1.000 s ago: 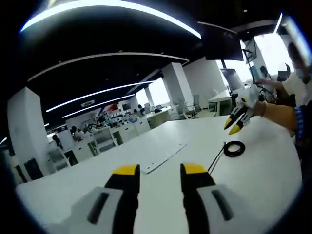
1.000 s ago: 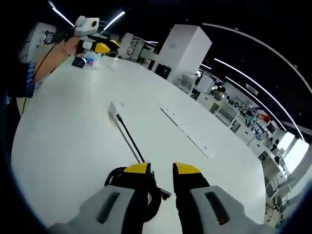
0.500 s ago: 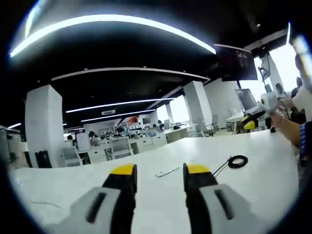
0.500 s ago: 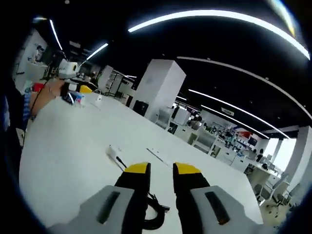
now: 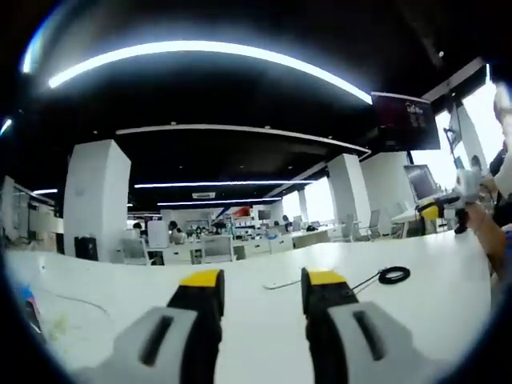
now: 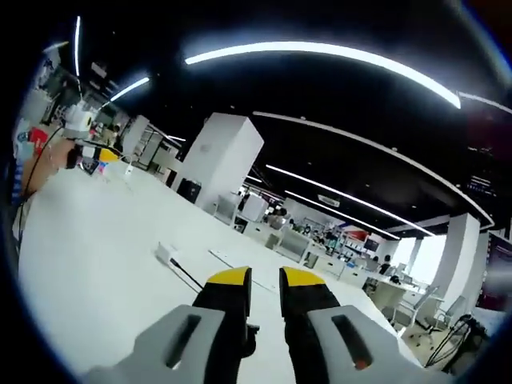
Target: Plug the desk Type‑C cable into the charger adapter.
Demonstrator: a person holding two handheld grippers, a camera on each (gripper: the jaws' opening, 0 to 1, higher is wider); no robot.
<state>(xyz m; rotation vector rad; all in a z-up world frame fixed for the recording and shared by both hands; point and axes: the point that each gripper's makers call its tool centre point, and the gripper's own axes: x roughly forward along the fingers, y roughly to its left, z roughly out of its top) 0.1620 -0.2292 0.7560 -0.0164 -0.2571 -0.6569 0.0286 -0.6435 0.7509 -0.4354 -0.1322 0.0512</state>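
In the left gripper view, the left tongs point(image 5: 260, 280) are hovering above the white desk point(image 5: 432, 304) with jaws apart, gripping nothing. The black cable point(image 5: 393, 275) is lying coiled towards the desk's right edge, its free end running towards the middle. In the right gripper view, the right tongs point(image 6: 261, 278) are standing with a narrow gap, also gripping nothing. A small white charger point(image 6: 166, 253) is resting on the desk point(image 6: 88, 256) with the cable point(image 6: 186, 275) running to it.

Both grippers point(image 5: 260, 280) point(image 6: 264, 280) apparently empty, fingers parted.
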